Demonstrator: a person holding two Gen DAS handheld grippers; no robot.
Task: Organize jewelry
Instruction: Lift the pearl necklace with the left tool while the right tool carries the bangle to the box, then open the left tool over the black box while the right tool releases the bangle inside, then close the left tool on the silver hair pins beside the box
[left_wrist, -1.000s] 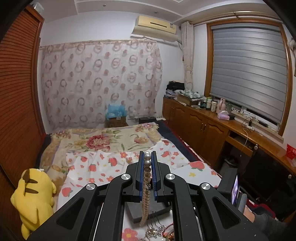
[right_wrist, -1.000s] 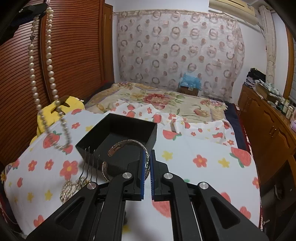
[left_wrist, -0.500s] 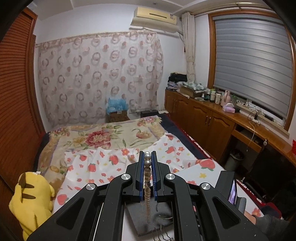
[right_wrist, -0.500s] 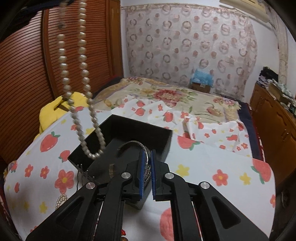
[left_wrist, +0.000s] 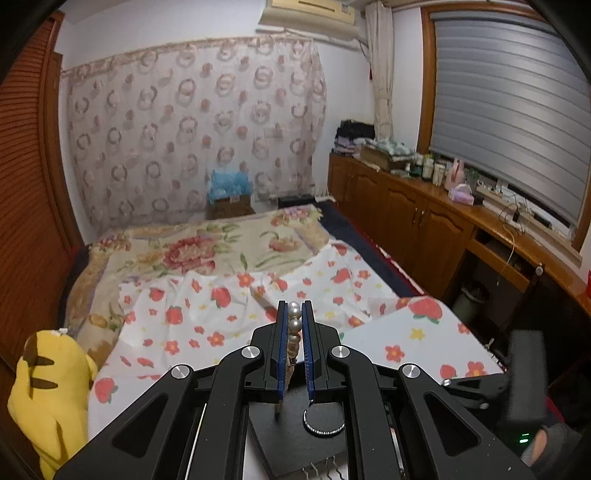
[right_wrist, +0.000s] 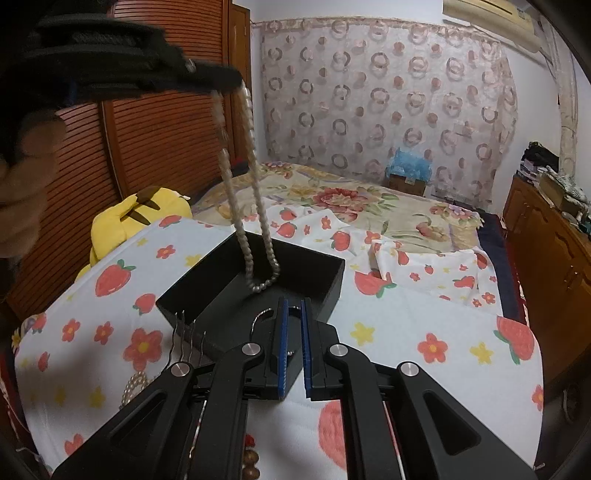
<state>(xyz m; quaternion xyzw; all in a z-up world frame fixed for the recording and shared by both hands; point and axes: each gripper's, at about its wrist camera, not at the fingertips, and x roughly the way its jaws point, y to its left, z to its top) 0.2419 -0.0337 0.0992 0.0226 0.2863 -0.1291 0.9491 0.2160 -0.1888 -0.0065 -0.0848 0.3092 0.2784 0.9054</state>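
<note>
My left gripper (left_wrist: 294, 314) is shut on a pearl necklace (left_wrist: 294, 325). In the right wrist view the left gripper (right_wrist: 236, 79) is high at the upper left, and the necklace (right_wrist: 255, 221) hangs from it as a long loop whose bottom reaches into the open black box (right_wrist: 314, 291). The box (left_wrist: 291, 439) lies on the strawberry-print sheet, and a silver bangle (left_wrist: 323, 428) lies in it. My right gripper (right_wrist: 293, 314) is at the box's near edge, jaws slightly apart with nothing between them.
Several hairpins (right_wrist: 186, 336) and a pearl piece (right_wrist: 133, 384) lie on the sheet left of the box, wooden beads (right_wrist: 251, 465) nearer me. A yellow plush toy (right_wrist: 136, 214) sits at the bed's left, by the wooden wardrobe. Cabinets line the right wall.
My left gripper has carried the hanging necklace from left of the box to over it, and its loop now dips inside. The bangle my right gripper held now lies in the box.
</note>
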